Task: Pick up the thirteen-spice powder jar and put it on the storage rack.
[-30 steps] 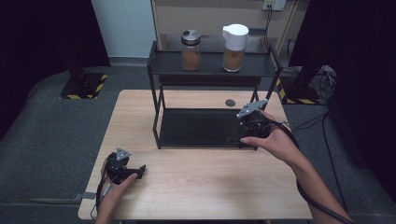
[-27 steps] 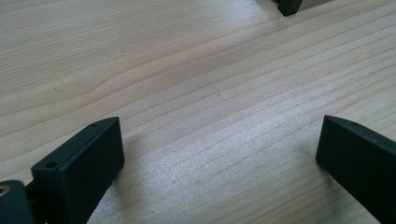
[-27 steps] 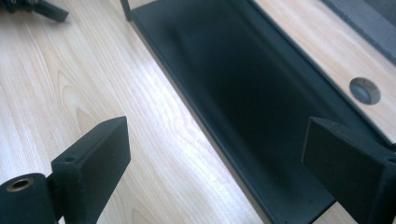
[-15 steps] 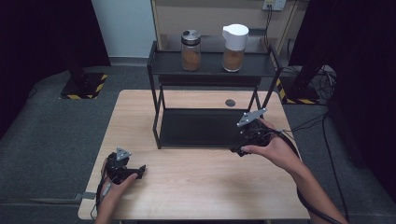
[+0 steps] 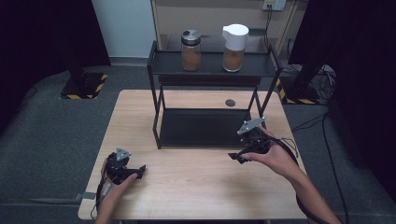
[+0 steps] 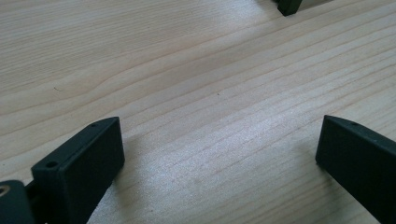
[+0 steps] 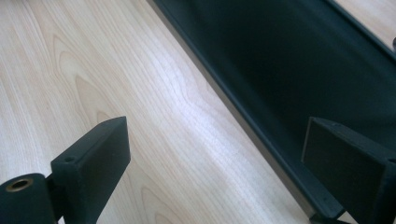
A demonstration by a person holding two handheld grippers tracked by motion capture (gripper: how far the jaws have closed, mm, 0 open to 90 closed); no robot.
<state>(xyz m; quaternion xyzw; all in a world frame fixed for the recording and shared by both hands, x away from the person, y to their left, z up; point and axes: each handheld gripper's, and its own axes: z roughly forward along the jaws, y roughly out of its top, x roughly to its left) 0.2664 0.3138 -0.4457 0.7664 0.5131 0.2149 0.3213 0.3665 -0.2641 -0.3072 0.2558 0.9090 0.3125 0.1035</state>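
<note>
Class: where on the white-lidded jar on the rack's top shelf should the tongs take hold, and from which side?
Grip the white-lidded jar around its glass body below the lid, coming level from the table side. It stands upright near the front of the top shelf, with a gap between it and the metal-lidded jar.

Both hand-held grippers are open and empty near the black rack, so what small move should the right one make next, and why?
Probably lift the right hand-held gripper toward the white-lidded jar of brown powder on the top shelf of the black metal two-tier rack. Its jaws stand open and empty, low over the light wooden table by the rack's front edge, and the jars are the nearest things to pick up.
</note>
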